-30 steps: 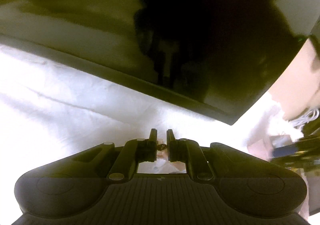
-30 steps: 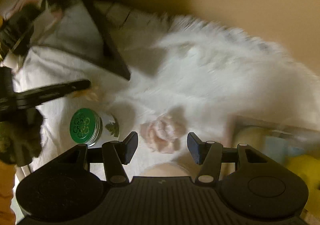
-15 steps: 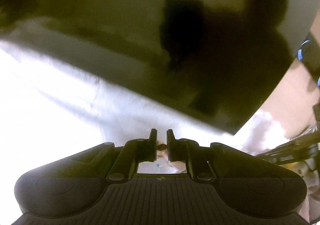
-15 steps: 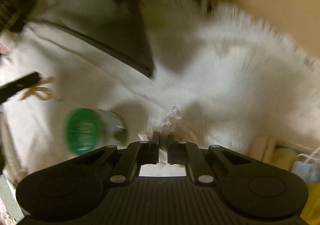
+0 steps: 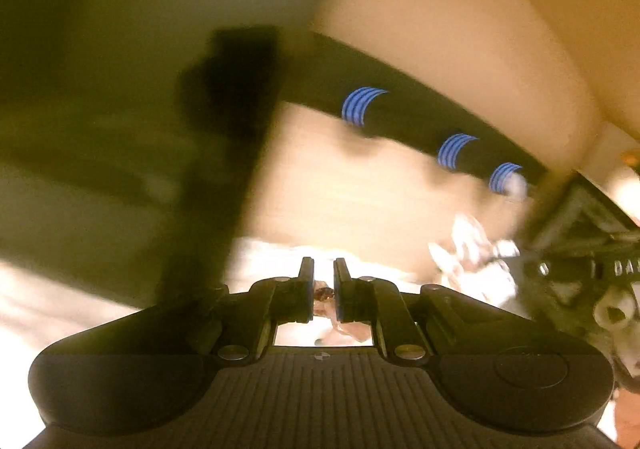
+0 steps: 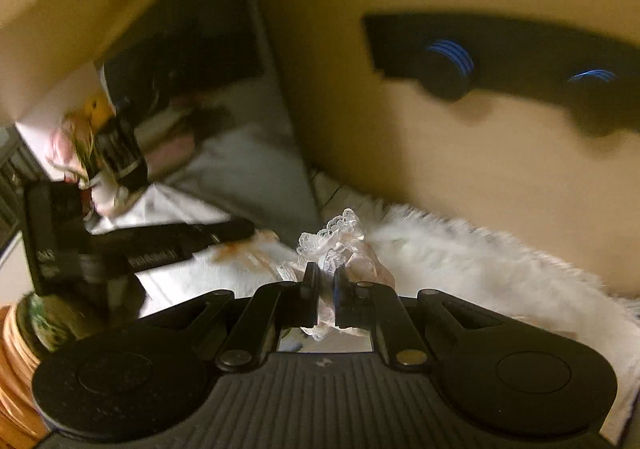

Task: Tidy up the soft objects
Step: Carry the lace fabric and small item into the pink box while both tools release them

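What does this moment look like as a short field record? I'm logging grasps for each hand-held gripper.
left hand-held gripper: shut on a small brownish item, too blurred to identify
right hand-held gripper: shut on lacy cloth
fur rug: white, beyond and right of the cloth
mirror: leaning against the wall
jar: lower left, partly hidden
image quality: motion blur in both views

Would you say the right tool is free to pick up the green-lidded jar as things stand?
Probably not: the right tool is shut on the lacy pink fabric, and the left tool reaches across in front of the jar at the frame's lower left.
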A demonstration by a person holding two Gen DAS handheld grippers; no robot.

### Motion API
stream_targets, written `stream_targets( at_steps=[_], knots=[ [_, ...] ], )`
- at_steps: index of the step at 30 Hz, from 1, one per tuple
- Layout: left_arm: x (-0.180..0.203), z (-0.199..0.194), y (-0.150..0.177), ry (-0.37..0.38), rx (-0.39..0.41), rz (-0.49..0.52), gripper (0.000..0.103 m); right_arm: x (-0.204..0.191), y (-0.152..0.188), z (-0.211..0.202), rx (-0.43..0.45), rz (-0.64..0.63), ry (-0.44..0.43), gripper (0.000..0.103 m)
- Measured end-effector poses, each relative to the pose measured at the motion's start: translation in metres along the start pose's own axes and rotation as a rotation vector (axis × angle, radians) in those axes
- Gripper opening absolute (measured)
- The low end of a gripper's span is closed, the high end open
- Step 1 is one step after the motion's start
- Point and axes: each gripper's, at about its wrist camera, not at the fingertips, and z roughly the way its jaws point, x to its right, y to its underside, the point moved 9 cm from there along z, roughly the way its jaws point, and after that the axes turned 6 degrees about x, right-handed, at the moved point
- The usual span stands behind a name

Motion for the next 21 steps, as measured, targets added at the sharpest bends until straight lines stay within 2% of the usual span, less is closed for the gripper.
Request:
stream_targets(
  at_steps=[3, 8, 14, 18, 20, 21],
  knots=[
    [0.047, 0.016, 0.009, 0.076, -0.028, 0.033, 0.012, 0.024, -0.005, -0.036, 0.05, 0.036, 0.035, 0.007],
    [0.096, 0.063, 0.037, 0.155, -0.09, 0.031, 0.012, 0.069, 0.004, -0.076, 0.087, 0.079, 0.117, 0.007],
    [0.119, 0.104, 0.083, 0.188, -0.14, -0.006, 0.012, 0.12, 0.028, -0.083, 0.084, 0.151, 0.179, 0.007],
    [0.122, 0.126, 0.116, 0.254, -0.105, -0.078, 0.012, 0.145, 0.056, -0.076, 0.072, 0.185, 0.218, 0.007],
    [0.116, 0.148, 0.137, 0.231, -0.109, -0.131, 0.013, 0.155, 0.073, -0.071, 0.052, 0.203, 0.215, 0.007],
    [0.111, 0.159, 0.149, 0.199, -0.15, -0.143, 0.015, 0.16, 0.082, -0.066, 0.039, 0.216, 0.208, 0.007]
  ],
)
